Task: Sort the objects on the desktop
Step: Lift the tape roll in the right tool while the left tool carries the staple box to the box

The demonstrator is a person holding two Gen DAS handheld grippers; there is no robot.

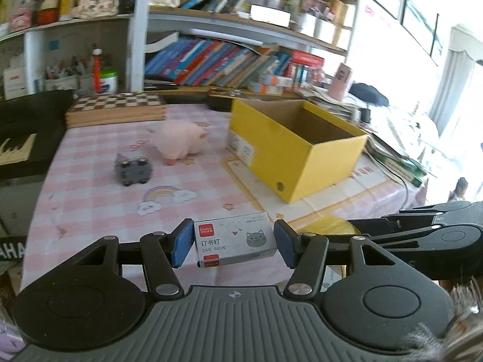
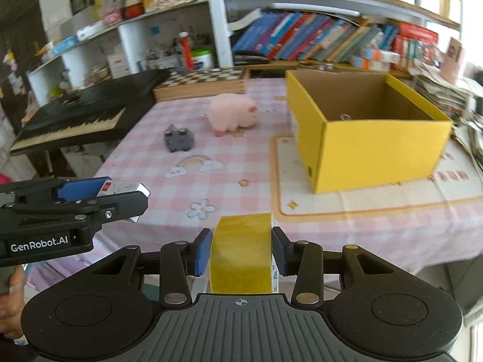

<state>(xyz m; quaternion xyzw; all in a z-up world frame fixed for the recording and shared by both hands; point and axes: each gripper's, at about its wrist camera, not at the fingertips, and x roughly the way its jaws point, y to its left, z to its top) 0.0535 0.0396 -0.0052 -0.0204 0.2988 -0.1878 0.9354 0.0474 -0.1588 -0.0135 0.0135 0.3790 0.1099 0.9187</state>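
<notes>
My left gripper (image 1: 234, 246) is shut on a small staple box (image 1: 237, 241) with a cat picture and holds it above the table's near edge. It also shows from the side in the right wrist view (image 2: 120, 188). My right gripper (image 2: 240, 249) is shut on a yellow tape roll (image 2: 241, 253), also lifted above the near edge. An open yellow cardboard box (image 2: 377, 150) stands on the right of the pink checked tablecloth (image 2: 211, 181). A pink plush pig (image 2: 232, 113) and a grey battery pack (image 2: 178, 138) lie mid-table.
A wooden chessboard (image 2: 202, 83) lies at the table's back. A black keyboard (image 2: 75, 123) stands to the left. Bookshelves (image 2: 332, 39) fill the back wall. Stacked papers (image 2: 443, 90) lie right of the box.
</notes>
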